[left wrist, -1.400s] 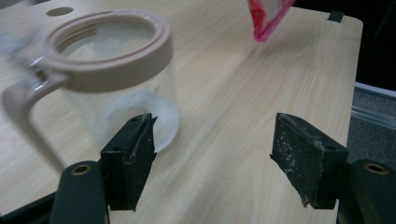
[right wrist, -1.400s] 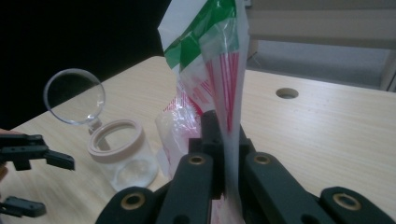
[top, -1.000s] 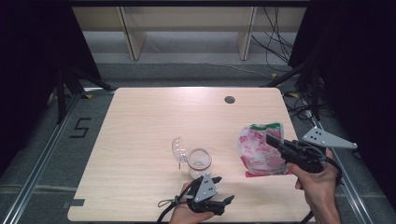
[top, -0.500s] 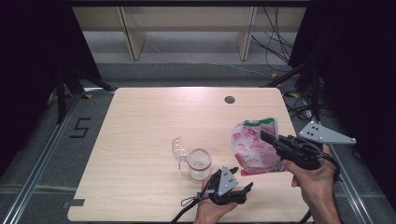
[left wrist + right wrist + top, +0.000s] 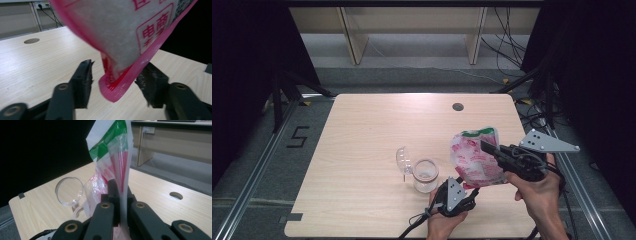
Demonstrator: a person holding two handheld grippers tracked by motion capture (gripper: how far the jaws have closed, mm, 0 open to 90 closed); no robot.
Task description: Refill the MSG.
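Note:
A pink-and-white plastic bag with a green top hangs above the table's right front. My right gripper is shut on its upper edge, and the film is pinched between the jaws. My left gripper sits just below, and its jaws have just been closing. The bag's lower pink corner lies between them with a gap on each side. A small clear glass jar stands left of the bag, its hinged lid tipped open.
A round cable hole is set in the far right of the wooden table. The table's front edge runs just behind both hands. Wooden shelf legs and cables lie on the floor beyond the table.
My left gripper slid right from below the jar to the bag's lower corner, and its jaws narrowed. The right gripper carried the bag slightly left and up.

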